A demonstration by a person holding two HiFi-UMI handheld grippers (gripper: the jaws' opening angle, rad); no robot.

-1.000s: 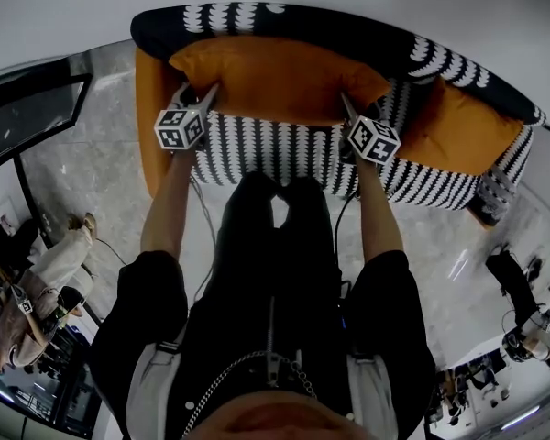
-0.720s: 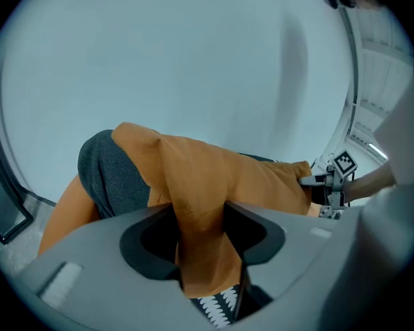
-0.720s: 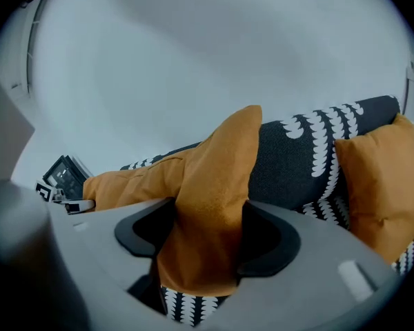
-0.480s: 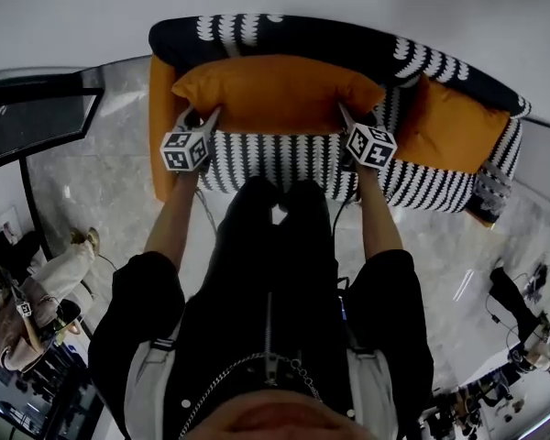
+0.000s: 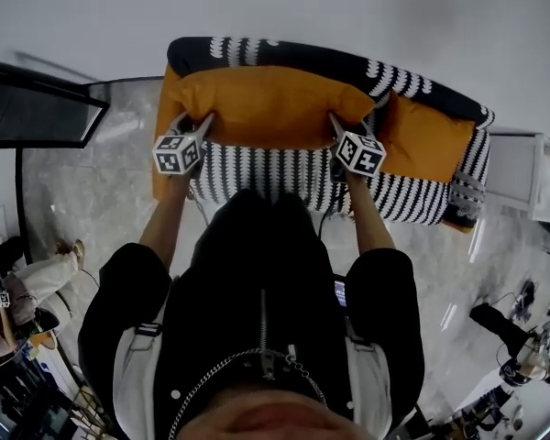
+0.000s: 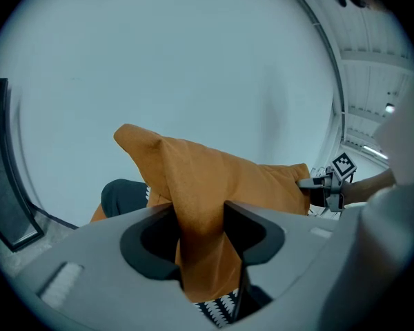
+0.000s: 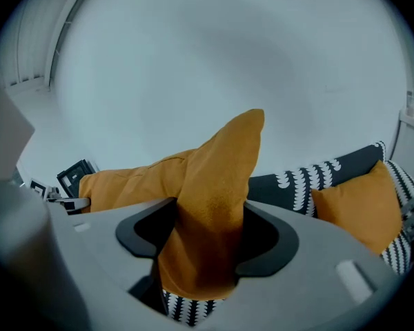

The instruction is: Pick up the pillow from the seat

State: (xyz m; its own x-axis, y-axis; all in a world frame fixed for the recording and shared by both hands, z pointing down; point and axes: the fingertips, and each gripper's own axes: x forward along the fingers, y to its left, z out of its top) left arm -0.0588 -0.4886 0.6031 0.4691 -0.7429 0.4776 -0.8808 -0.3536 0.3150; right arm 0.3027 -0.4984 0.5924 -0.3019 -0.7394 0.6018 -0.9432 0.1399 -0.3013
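- One sofa (image 5: pixel 412 195) stands against the pale wall (image 5: pixel 348 7), black and white patterned with orange ends. Its seat (image 5: pixel 275 168) shows as a striped band right in front of the person (image 5: pixel 257 310).
- The pillow (image 5: pixel 266 106), orange and oblong, is held up in front of the backrest, over the seat. Its long axis runs side to side, parallel to the backrest, with one short end toward each gripper.
- A second pillow (image 5: pixel 426 140), also orange, leans in the sofa's right corner, well apart from both grippers. That makes two pillows in all.
- There are two grippers, one in each hand. The left gripper (image 5: pixel 202 122) has its jaws pinched on the pillow's left end, with fabric bunched between the pads. The right gripper (image 5: pixel 335 125) is clamped the same way on the right end.
- The head view gives the whole layout: the pillow spans between the two marker cubes, and the spare pillow sits off to the right. It does not show how the jaws meet the cloth.
- The left gripper view does show that. Cloth is squeezed in the gap, a corner of the pillow pokes up against the wall, and the other gripper appears small at the far end.
- The right gripper view mirrors this, and adds the second pillow resting against the backrest at its right edge.
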